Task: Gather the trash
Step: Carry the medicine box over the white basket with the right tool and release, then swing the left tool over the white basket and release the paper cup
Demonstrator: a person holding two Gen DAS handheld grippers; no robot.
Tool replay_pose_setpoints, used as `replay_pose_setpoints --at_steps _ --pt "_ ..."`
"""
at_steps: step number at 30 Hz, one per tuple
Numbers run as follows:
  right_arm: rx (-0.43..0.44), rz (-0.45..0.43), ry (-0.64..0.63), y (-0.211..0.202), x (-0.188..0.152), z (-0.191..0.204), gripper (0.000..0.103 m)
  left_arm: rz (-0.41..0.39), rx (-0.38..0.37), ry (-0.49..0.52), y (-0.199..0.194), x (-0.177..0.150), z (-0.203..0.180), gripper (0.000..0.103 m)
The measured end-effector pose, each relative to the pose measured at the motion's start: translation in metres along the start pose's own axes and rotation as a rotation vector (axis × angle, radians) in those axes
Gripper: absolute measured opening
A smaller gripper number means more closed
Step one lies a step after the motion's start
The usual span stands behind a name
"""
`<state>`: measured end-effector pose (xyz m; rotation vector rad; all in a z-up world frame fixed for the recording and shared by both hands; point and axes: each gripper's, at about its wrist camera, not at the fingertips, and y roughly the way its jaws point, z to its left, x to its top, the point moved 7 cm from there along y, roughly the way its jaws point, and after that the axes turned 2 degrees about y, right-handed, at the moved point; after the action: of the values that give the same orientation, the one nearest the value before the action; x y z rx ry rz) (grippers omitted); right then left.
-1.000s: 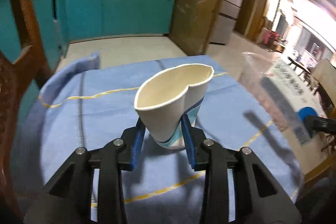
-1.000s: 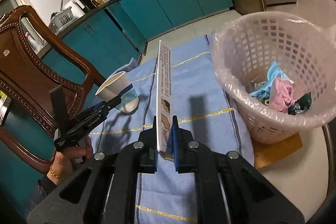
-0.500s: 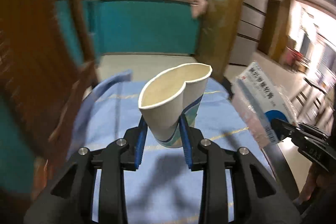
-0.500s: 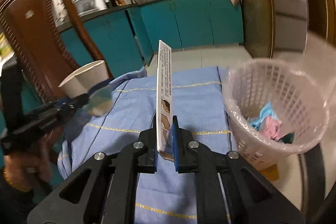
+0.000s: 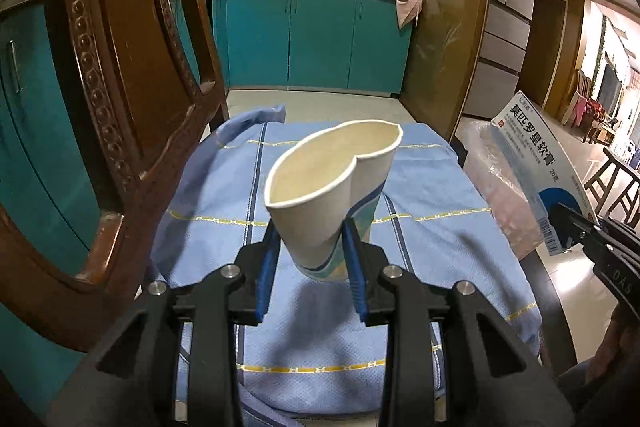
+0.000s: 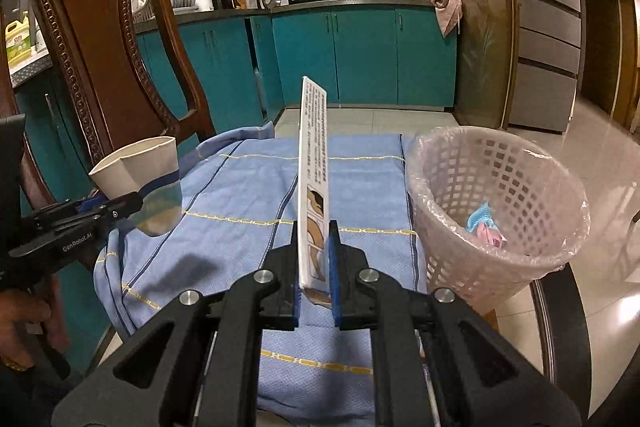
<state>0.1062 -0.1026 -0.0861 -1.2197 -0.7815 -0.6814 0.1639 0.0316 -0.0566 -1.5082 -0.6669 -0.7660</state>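
My left gripper (image 5: 310, 259) is shut on a squashed white paper cup (image 5: 332, 187) with a blue and green band, held above the blue cloth. The cup also shows in the right wrist view (image 6: 136, 171), at the left. My right gripper (image 6: 316, 263) is shut on a flat white medicine box (image 6: 314, 171), held on edge above the cloth. The box also shows in the left wrist view (image 5: 536, 167), at the right. A pink mesh waste basket (image 6: 496, 211) with a clear liner stands to the right of the box and holds a few bits of trash.
A blue cloth with yellow stripes (image 6: 240, 195) covers the table. A carved wooden chair (image 6: 104, 39) stands at the left, close to the cup. Teal kitchen cabinets (image 6: 360, 55) line the back wall. A tiled floor lies to the right.
Both grippers have pulled back and risen with their loads. The chair now fills the left of the left wrist view. The basket sits lower and further right in the right wrist view.
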Motion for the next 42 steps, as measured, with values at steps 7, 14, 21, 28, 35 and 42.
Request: replay_pose_setpoints --at_steps 7,14,21,28,35,42 --pt "0.003 0.008 0.004 0.000 -0.002 -0.001 0.012 -0.001 0.005 -0.005 0.000 0.000 0.005 0.033" --pt "-0.058 -0.084 0.031 -0.011 0.022 -0.023 0.012 -0.005 -0.006 -0.007 -0.002 0.001 0.003 0.033" --pt "-0.222 -0.111 0.218 0.025 0.061 -0.136 0.032 -0.004 -0.023 0.003 0.000 0.000 -0.003 0.033" --pt "-0.238 -0.129 0.418 0.005 0.032 -0.179 0.069 -0.007 -0.039 0.032 0.000 0.000 -0.013 0.033" --pt "-0.320 -0.294 0.437 -0.063 0.019 -0.162 0.093 0.004 -0.145 0.093 0.005 0.015 -0.066 0.033" --pt "-0.375 -0.409 0.523 -0.091 0.014 -0.182 0.093 -0.030 -0.340 0.160 0.032 0.098 -0.202 0.038"
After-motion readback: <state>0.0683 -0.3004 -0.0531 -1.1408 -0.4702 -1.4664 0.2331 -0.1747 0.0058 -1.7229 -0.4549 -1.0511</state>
